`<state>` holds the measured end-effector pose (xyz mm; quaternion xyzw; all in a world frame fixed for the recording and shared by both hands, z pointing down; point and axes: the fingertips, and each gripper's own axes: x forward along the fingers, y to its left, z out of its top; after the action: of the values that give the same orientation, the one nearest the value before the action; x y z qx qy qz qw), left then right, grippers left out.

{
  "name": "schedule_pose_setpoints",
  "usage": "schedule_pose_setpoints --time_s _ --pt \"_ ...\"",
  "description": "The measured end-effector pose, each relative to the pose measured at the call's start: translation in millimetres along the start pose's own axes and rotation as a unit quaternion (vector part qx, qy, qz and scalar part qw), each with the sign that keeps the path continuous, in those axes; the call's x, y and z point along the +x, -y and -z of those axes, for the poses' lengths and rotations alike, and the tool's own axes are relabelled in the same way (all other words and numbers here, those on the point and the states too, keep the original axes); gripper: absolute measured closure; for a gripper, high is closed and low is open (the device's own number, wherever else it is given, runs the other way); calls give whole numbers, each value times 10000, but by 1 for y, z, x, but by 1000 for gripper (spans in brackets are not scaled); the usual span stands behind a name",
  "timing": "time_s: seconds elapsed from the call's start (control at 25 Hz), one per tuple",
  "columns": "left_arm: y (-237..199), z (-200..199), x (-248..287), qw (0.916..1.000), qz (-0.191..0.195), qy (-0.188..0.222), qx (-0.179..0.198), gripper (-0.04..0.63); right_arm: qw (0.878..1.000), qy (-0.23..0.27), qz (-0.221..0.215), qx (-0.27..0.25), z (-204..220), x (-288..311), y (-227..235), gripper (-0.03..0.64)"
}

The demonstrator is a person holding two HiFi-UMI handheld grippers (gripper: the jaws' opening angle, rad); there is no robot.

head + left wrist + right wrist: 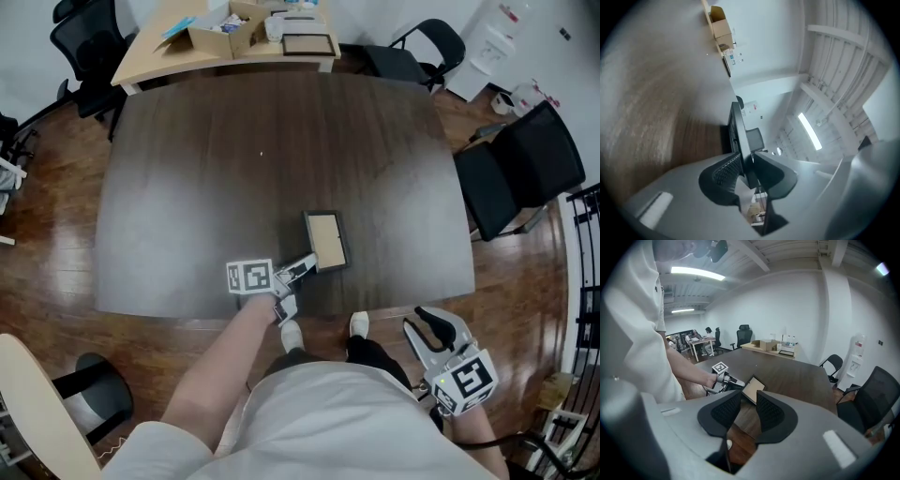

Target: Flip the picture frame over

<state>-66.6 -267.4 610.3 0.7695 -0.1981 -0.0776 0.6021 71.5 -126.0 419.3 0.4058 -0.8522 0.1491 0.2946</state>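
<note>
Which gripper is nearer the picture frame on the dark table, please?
Left. The left gripper clamps the picture frame by a corner; the right gripper hangs open off the table.

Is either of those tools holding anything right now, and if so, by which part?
The left hand-held gripper pinches the frame by its near edge, close to a corner. The right hand-held gripper is open and empty.
</note>
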Motion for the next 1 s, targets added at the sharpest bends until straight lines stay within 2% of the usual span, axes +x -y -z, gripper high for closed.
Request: schedule_pose_setpoints --time_s 0.16,0.28,0.44,0.6,0.68,0.76,0.88,1.0 --pt "-10 -1 -4 9970 -672 -215 330 509 10000 -9 8 74 -1 1 -8 509" --pt "-17 -5 -9 9888 -1288 -387 641 508 9998 -94 26 165 3 0 -16 509" --pt "-23 -11 -10 9656 -2150 -616 1329 508 9994 -286 -15 189 15 -3 -23 509" --pt "-28 -17 -13 9344 -2813 -713 2064 506 9992 -339 -146 130 21 -5 -28 509" --pt "-18 -19 -21 9237 -2882 -620 2446 506 9993 -280 -232 75 23 -4 -30 509" --pt "3 -17 -33 9164 -2802 -500 2813 506 9994 -174 -293 23 25 -4 -31 509" --pt "38 0 -57 9086 -2663 -317 3202 508 9994 51 -349 -51 31 -15 -34 509" --pt "79 35 -78 9032 -2470 -147 3507 508 9987 293 -397 -135 46 -40 -35 509"
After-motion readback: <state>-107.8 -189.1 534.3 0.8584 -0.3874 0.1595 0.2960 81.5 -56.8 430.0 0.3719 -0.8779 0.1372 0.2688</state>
